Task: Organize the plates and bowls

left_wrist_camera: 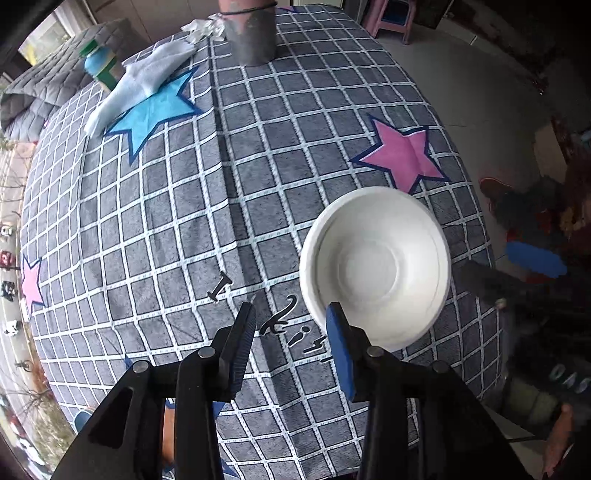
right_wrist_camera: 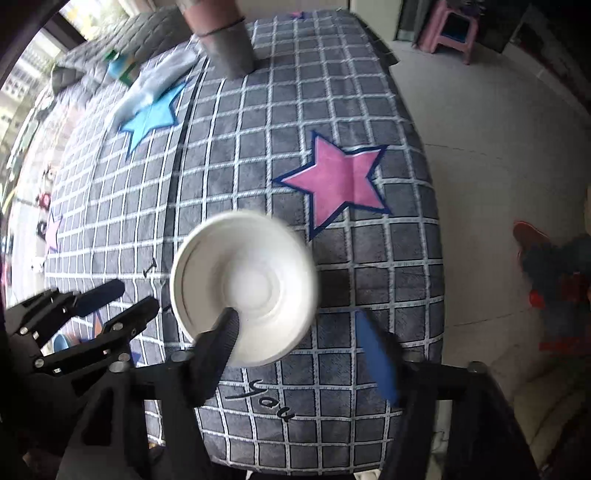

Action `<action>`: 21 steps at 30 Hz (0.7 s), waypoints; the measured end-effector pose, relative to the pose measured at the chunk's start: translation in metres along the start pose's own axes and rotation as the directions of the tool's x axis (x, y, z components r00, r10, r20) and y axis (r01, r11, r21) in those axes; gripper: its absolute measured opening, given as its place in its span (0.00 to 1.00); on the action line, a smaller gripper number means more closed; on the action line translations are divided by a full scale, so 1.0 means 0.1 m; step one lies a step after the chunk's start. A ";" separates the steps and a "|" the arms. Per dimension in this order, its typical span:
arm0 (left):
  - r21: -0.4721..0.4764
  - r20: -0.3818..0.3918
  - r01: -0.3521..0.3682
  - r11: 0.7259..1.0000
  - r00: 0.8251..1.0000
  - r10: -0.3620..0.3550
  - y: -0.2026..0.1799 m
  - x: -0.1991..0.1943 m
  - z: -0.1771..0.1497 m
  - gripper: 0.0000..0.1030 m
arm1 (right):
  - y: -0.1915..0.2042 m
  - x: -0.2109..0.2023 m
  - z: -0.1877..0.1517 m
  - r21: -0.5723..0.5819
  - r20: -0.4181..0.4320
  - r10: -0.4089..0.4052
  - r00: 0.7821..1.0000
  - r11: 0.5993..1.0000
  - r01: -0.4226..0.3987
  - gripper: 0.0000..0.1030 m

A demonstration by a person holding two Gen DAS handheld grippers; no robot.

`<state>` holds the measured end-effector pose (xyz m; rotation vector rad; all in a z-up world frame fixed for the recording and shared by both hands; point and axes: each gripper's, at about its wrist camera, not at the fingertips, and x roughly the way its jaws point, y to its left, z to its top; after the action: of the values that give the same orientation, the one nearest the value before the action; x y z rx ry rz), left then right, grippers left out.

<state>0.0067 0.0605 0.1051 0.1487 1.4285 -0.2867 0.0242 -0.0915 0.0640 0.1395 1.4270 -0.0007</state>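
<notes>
One white bowl (left_wrist_camera: pixel 375 267) sits upright on the checked cloth (left_wrist_camera: pixel 177 206), near the table's right edge and just below the pink star (left_wrist_camera: pixel 404 155). In the right wrist view its double rim line suggests nested bowls, but the blur prevents confirmation.

Left gripper (left_wrist_camera: pixel 291 325): jaws apart, nothing between them; its blue finger overlaps the bowl's near rim in view, contact not established.

Right gripper (right_wrist_camera: pixel 299 328): jaws wide apart, not clamped. Its black finger lies over the bowl's near rim; the blue finger stands clear to the right over bare cloth.

No plates appear in either view. At the far end stand a grey cylinder (left_wrist_camera: pixel 251 33), a pale rag (left_wrist_camera: pixel 140 81) and a bottle (left_wrist_camera: pixel 99 62).

Judgement: the bowl appears placed and released, so that step looks complete. Whether further items remain cannot be told.
</notes>
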 end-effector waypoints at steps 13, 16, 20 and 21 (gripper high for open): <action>0.019 -0.011 0.006 1.000 1.000 -0.006 0.02 -0.04 -0.19 0.54 | 0.03 0.00 -0.30 0.043 -0.043 0.030 0.999 0.999 -0.028 0.66; 0.005 -0.020 0.017 1.000 1.000 -0.017 0.06 -0.03 -0.23 0.61 | 0.04 0.00 -0.34 0.050 -0.041 0.024 0.999 0.999 -0.022 0.66; -0.053 -0.057 0.040 0.998 0.997 -0.043 0.19 0.05 -0.30 0.72 | -0.10 0.04 -0.41 0.105 -0.060 0.013 0.998 0.994 -0.007 0.68; -0.059 -0.065 0.042 0.997 0.997 -0.046 0.21 0.07 -0.32 0.72 | -0.13 0.05 -0.43 0.116 -0.068 0.013 0.998 0.993 -0.005 0.77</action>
<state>-0.0175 0.0886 0.0920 0.0803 1.5058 -0.2784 -0.0182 -0.0997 0.0517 0.2443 1.4957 -0.0718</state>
